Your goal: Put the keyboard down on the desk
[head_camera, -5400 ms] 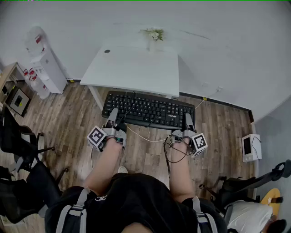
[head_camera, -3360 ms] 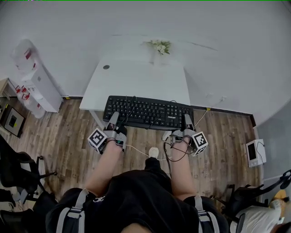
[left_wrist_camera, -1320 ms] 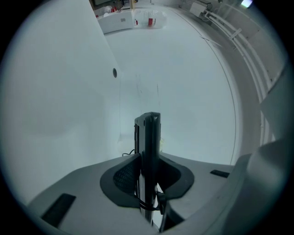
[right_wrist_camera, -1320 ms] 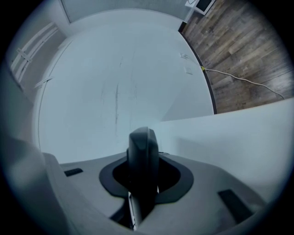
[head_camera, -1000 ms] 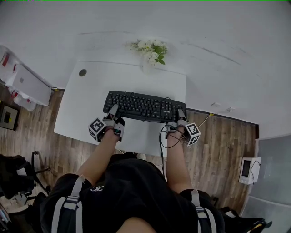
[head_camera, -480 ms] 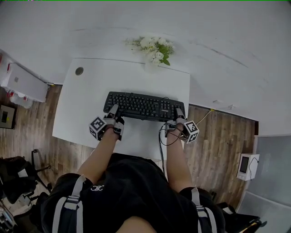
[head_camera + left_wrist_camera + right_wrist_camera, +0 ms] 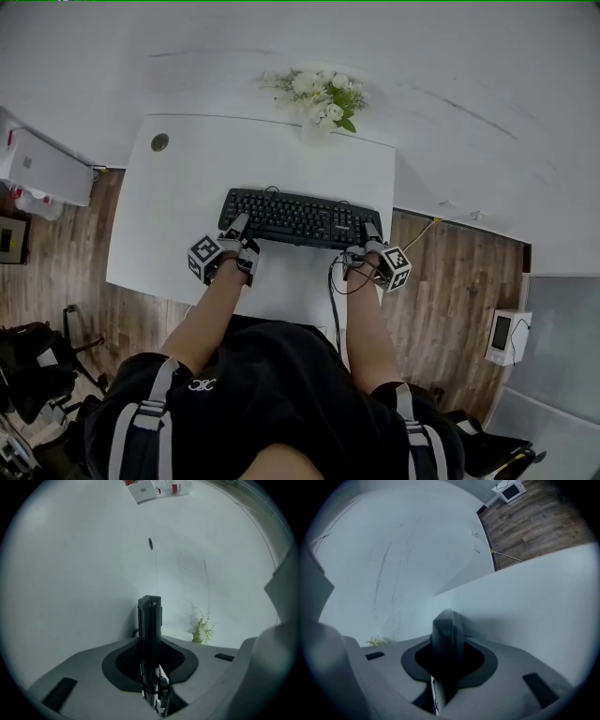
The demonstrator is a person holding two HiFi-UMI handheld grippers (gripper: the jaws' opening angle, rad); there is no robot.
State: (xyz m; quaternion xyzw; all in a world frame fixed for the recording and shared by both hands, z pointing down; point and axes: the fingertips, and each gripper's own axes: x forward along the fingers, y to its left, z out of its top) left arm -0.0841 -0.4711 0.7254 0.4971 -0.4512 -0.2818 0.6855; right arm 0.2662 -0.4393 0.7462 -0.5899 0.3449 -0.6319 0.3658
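A black keyboard point(image 7: 295, 217) lies level and low over the middle of the white desk point(image 7: 187, 216); whether it touches the top I cannot tell. My left gripper point(image 7: 240, 226) is shut on its near left edge. My right gripper point(image 7: 370, 232) is shut on its near right edge. In the left gripper view the keyboard point(image 7: 150, 616) stands edge-on between the jaws. The right gripper view shows the keyboard's rounded end point(image 7: 446, 632) clamped the same way. Its cable point(image 7: 330, 281) hangs off the desk's near edge by the right hand.
A vase of white flowers point(image 7: 323, 98) stands at the desk's back edge against the wall. A round cable hole point(image 7: 160, 142) sits at the back left corner. A white cabinet point(image 7: 42, 169) is left of the desk, a small device point(image 7: 502, 336) on the floor at right.
The person has carried the keyboard from over the floor to over the desk. In the last second both grippers and the keyboard have sunk toward the desk top.
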